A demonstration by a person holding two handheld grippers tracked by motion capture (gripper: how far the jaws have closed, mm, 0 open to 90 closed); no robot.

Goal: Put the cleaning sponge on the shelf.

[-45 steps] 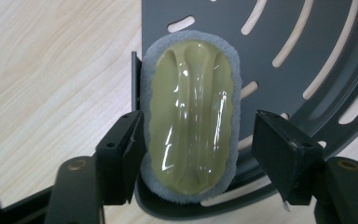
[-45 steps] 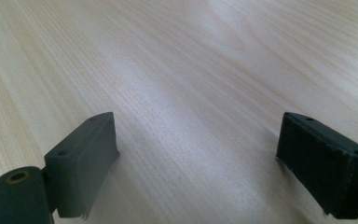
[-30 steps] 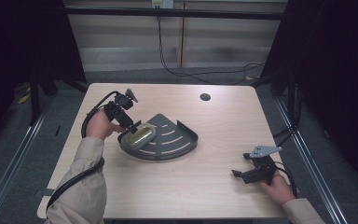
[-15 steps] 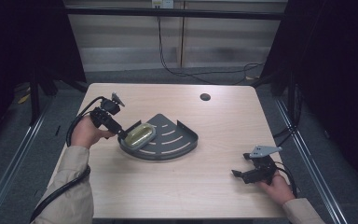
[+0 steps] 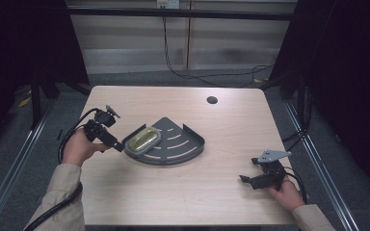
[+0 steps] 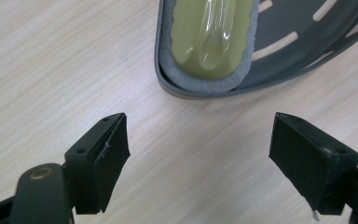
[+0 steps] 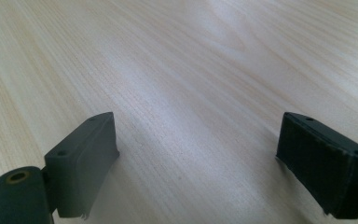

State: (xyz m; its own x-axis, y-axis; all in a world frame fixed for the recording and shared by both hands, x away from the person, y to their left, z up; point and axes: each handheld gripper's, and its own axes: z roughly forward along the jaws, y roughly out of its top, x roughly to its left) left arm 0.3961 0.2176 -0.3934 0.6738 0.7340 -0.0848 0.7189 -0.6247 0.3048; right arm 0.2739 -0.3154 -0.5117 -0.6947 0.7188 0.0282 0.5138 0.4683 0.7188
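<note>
A dark grey slotted corner rack (image 5: 192, 144) lies at the table's middle. An olive-green oval pad with a grey spongy rim (image 5: 143, 140) rests on the rack's left corner. My left gripper (image 5: 119, 146) hovers just left of it, pointing toward it. In the left gripper view the pad (image 6: 209, 32) and rack (image 6: 298, 51) lie beyond the left gripper (image 6: 198, 144), whose jaws have just been opening, with only bare table between them. My right gripper (image 5: 244, 179) rests near the front right edge, open over bare wood (image 7: 191, 70), as the right gripper (image 7: 196, 154) shows in its own view.
A small black round grommet (image 5: 212, 100) sits at the back of the table. A black cable (image 5: 67, 139) loops from the left gripper off the left edge. Metal rails run along the floor on both sides.
My left hand has drawn back to the left, away from the rack, and its jaws have come off the green pad, which stays on the rack. The right hand has not moved.
</note>
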